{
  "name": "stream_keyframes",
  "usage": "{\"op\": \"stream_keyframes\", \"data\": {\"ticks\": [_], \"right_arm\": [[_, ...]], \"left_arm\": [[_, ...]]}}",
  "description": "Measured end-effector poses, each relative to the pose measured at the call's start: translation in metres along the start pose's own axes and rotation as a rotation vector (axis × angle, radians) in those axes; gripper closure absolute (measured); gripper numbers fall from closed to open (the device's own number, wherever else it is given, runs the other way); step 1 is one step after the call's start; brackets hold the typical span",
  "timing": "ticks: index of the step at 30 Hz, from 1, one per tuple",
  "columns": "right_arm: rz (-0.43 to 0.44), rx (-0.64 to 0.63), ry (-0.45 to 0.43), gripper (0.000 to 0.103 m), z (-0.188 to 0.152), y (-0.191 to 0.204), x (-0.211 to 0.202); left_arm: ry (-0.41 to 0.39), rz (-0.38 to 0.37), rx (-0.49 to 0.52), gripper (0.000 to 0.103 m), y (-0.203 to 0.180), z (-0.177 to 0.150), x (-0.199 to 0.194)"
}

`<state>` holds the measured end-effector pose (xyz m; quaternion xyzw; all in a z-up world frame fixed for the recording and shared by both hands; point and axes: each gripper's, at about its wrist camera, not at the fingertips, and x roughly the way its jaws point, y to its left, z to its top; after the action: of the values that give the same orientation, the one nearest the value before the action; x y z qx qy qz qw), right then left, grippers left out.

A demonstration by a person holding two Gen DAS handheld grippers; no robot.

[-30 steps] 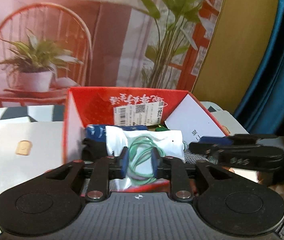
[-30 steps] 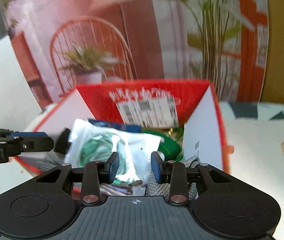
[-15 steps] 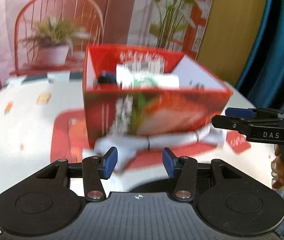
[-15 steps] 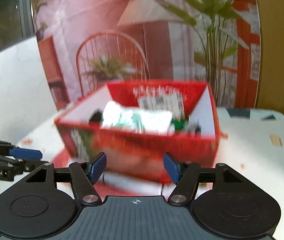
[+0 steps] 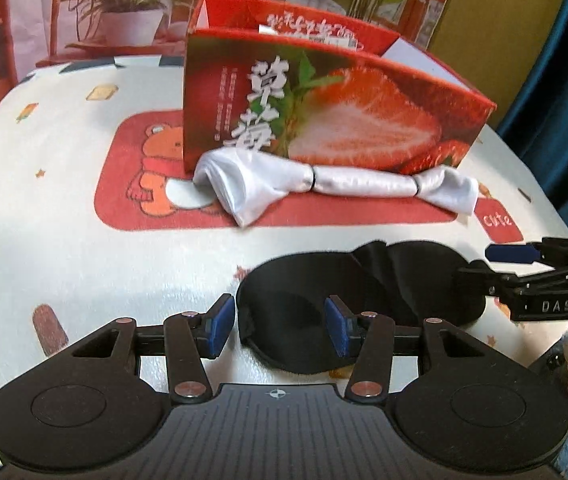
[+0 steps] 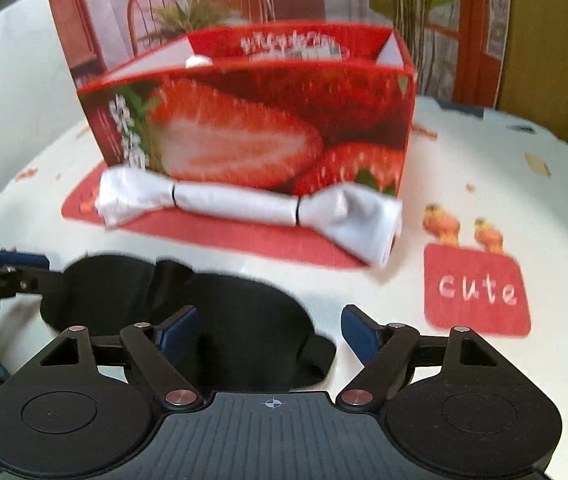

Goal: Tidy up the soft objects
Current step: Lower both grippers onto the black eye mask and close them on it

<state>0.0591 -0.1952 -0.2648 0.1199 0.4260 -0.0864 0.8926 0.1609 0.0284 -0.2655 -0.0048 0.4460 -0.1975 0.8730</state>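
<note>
Before the strawberry box, both grippers, left and right, hang spread and empty-handed over the black sleep mask, seemingly the next item to collect.

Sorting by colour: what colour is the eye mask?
Black. The eye mask shows best in the left wrist view.

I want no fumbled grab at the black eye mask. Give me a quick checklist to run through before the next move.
1. Left gripper open and holding nothing: ok.
2. Right gripper open and holding nothing: ok.
3. Black eye mask in the open on the table, nothing on top: ok.
4. Mask lies between both grippers' fingers: ok.
5. White tied cloth apart from the mask: ok.
6. Room left in the strawberry box: cannot tell.
</note>
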Motion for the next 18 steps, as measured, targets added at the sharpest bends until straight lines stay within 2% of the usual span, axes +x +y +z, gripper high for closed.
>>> {"op": "stream_keyframes", "data": {"ticks": [3,11,18], "right_arm": [[-0.006,0.013,0.046,0.028,-0.008,0.001,0.008],[0.013,0.0,0.039,0.027,-0.008,0.006,0.013],[0.035,-0.004,0.035,0.027,-0.006,0.011,0.016]], "left_arm": [[0.027,-0.001,-0.01,0.051,0.001,-0.004,0.005],[0.034,-0.006,0.011,0.044,-0.006,-0.006,0.013],[0.032,-0.004,0.027,0.043,-0.01,-0.005,0.017]]}}
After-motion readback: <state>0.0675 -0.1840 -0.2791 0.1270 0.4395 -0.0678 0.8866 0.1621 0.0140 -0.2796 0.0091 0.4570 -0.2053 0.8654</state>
